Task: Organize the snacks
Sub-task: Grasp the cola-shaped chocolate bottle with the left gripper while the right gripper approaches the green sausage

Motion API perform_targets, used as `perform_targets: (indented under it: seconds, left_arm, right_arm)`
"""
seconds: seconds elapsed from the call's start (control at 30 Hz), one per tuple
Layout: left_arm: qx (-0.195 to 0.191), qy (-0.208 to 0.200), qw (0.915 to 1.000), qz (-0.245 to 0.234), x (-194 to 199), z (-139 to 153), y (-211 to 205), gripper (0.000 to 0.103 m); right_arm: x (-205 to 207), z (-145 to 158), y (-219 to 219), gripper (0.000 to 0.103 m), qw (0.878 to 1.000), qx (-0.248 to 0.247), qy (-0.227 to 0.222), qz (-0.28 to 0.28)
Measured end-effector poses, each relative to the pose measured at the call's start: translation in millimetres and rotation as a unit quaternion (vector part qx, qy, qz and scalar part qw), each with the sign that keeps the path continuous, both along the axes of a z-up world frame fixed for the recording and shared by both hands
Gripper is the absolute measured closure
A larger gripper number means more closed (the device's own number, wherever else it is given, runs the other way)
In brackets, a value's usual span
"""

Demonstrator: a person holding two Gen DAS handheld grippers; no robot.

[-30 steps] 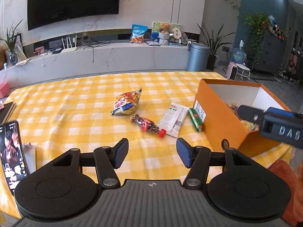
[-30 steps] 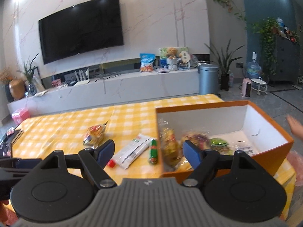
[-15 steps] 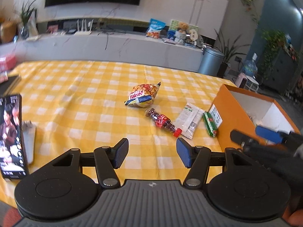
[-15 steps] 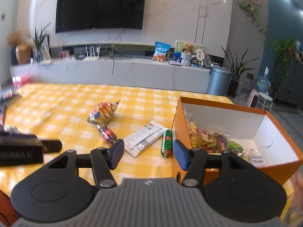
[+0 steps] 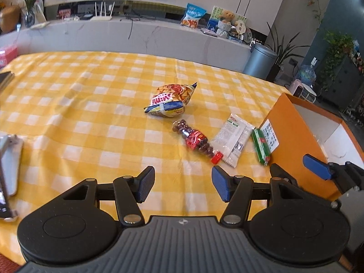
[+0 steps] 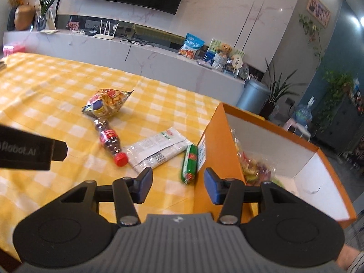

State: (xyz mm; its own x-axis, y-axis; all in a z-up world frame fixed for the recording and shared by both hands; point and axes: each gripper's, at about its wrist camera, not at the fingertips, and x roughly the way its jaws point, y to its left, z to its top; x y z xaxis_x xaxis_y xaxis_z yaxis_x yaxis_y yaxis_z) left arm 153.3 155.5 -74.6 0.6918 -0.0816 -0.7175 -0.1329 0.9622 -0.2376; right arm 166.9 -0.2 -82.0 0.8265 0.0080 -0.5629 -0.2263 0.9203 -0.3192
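On the yellow checked tablecloth lie a chips bag [image 5: 169, 101] [image 6: 107, 102], a small cola-shaped candy bottle [image 5: 195, 140] [image 6: 110, 140], a white packet [image 5: 233, 138] [image 6: 157, 149] and a green sausage stick [image 5: 261, 146] [image 6: 190, 160]. An orange box [image 5: 293, 132] [image 6: 216, 150] at the right holds several snack packs [image 6: 254, 163]. My left gripper [image 5: 180, 187] is open and empty, above the cloth short of the bottle. My right gripper [image 6: 177, 185] is open and empty, just short of the green stick and the box's near corner.
A phone on a stand [image 5: 6, 170] sits at the table's left edge. A dark book [image 5: 5, 78] lies at the far left. Behind the table runs a marble TV bench [image 5: 136, 36] with a snack bag, toys and a router. A bin [image 5: 259, 61] stands beyond the table.
Both grippers have moved forward and tilted down toward the snacks. The right gripper has moved away from over the box to its left corner. Both stay open.
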Motion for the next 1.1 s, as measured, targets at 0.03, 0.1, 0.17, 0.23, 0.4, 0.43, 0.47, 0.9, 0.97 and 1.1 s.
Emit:
perform_targets:
  seconds: [0.03,0.1,0.17,0.23,0.4,0.43,0.47,0.9,0.97,1.1]
  left_arm:
    - [-0.008,0.003,1.0,0.002,5.7,-1.1,0.8,0.035]
    - [-0.024,0.017,0.9995,0.008,19.2,-5.2,1.5,0.035]
    - [-0.037,0.035,0.9986,0.013,34.7,-11.3,1.2,0.035]
    - [-0.049,0.044,0.9977,0.014,47.9,-17.0,-0.5,0.035]
    - [-0.06,0.063,0.9961,0.015,74.4,-29.8,-6.2,0.035]
    - [-0.064,0.067,0.9956,0.017,79.0,-32.3,-6.0,0.035]
    - [-0.069,0.069,0.995,0.02,83.1,-34.7,-5.3,0.035]
    - [-0.062,0.092,0.9938,0.004,111.7,-51.2,-7.8,0.062]
    - [-0.044,0.097,0.9943,-0.007,112.1,-50.1,-10.6,0.07]
    - [-0.007,0.1,0.9948,-0.02,103.4,-46.5,-8.0,0.071]
  right_arm:
    - [1.8,-0.9,1.3,0.054,1.0,-0.011,-0.007,0.002]
    - [6.1,-3.4,3.7,0.054,0.999,-0.029,-0.016,0.007]
    - [11.7,-6.5,5.1,0.054,0.999,-0.038,-0.015,0.011]
    - [17.6,-10.0,6.3,0.054,0.999,-0.044,-0.011,0.014]
    - [30.1,-20.1,10.3,0.054,0.998,-0.053,-0.004,0.017]
    - [32.4,-21.9,10.7,0.053,0.999,-0.051,-0.001,0.016]
    - [32.2,-23.1,12.7,0.054,0.998,-0.054,-0.006,0.015]
    - [43.4,-39.5,19.4,0.068,0.996,-0.083,-0.011,0.025]
    - [45.3,-43.7,22.0,0.07,0.995,-0.1,-0.011,0.023]
    - [49.8,-53.6,30.8,0.071,0.989,-0.149,-0.001,0.013]
